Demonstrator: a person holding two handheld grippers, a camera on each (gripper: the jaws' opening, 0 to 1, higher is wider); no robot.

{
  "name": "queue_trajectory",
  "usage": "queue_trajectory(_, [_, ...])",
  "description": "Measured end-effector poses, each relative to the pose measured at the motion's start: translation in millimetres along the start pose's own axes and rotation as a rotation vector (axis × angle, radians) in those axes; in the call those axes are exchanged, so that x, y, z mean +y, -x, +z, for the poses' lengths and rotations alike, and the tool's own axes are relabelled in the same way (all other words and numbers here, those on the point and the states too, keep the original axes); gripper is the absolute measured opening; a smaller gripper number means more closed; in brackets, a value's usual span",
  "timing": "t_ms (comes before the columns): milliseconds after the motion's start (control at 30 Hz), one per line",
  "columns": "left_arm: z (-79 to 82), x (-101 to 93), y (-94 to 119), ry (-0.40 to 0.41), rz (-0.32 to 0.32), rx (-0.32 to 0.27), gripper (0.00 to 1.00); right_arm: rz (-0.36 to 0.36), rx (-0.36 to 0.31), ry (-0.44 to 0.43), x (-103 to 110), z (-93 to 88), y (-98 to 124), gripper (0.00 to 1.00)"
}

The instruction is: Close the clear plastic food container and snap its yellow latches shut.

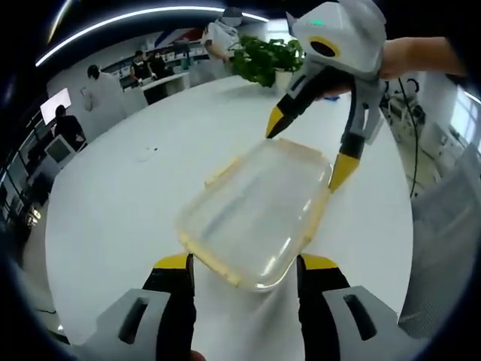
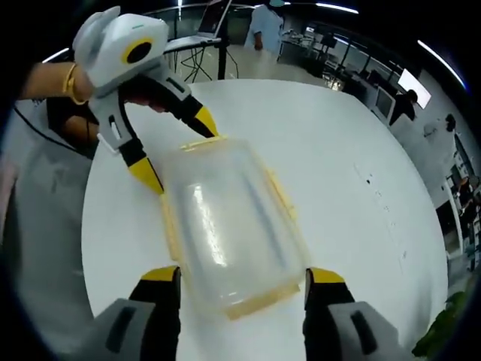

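White round table (image 1: 113, 218) carries the container (image 1: 259, 214), long axis running twelve to six between both wide-open, empty grippers, left gripper (image 1: 244, 274) and right gripper (image 2: 242, 282) straddling opposite ends.

My left gripper (image 1: 244, 274) camera looks down along its jaws, close over one short end of the clear plastic food container (image 1: 259, 210), facing the right gripper at the far end. My right gripper (image 2: 244, 289) camera looks back from the opposite short end, equally near and tilted down. Both views share the container and the round white table (image 1: 113, 210) under it.
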State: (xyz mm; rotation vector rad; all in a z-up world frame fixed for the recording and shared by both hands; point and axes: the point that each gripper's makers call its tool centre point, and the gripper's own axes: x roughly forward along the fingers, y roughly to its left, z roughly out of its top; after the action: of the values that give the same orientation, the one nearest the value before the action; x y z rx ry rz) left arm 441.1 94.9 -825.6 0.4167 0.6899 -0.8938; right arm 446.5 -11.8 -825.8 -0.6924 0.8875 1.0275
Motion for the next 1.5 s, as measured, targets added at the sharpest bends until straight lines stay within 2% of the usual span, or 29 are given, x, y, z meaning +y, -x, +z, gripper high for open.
queue_trajectory(200, [2.8,4.2,0,-0.018,0.002,0.005,0.53,-0.008,-0.009,-0.009,-2,1.4,-1,0.66])
queue_trajectory(400, [2.2,5.4,0,0.006,0.007,0.001,0.54,-0.008,-0.006,-0.009,-3,1.3,-1,0.66])
queue_trajectory(500, [0.6,7.2,4,0.021,0.017,0.004,0.58,-0.004,-0.035,-0.074,-2,2.8,1,0.66])
queue_trajectory(700, [0.3,10.9,17,0.078,0.041,-0.025,0.58,-0.021,-0.048,-0.113,-3,-3.5,10,0.66])
queue_trajectory(833, [-1.5,7.1,27,0.109,0.049,-0.040,0.60,-0.021,-0.095,-0.164,1,-0.9,19,0.66])
queue_trajectory(933, [3.9,-1.6,36,0.186,0.029,-0.092,0.64,-0.027,-0.124,-0.189,3,-0.8,26,0.67])
queue_trajectory(1067, [2.6,-3.1,52,0.174,0.064,-0.105,0.68,-0.002,-0.193,-0.280,9,2.6,34,0.67])
queue_trajectory(1167, [6.0,-4.5,61,0.206,0.067,-0.145,0.68,-0.014,-0.216,-0.300,10,1.7,41,0.67])
queue_trajectory(1400, [3.3,-10.7,79,0.204,0.104,-0.176,0.67,-0.043,-0.278,-0.350,24,0.7,53,0.67])
queue_trajectory(1500, [8.5,-18.5,86,0.262,0.092,-0.236,0.68,-0.067,-0.298,-0.370,34,-2.4,56,0.67])
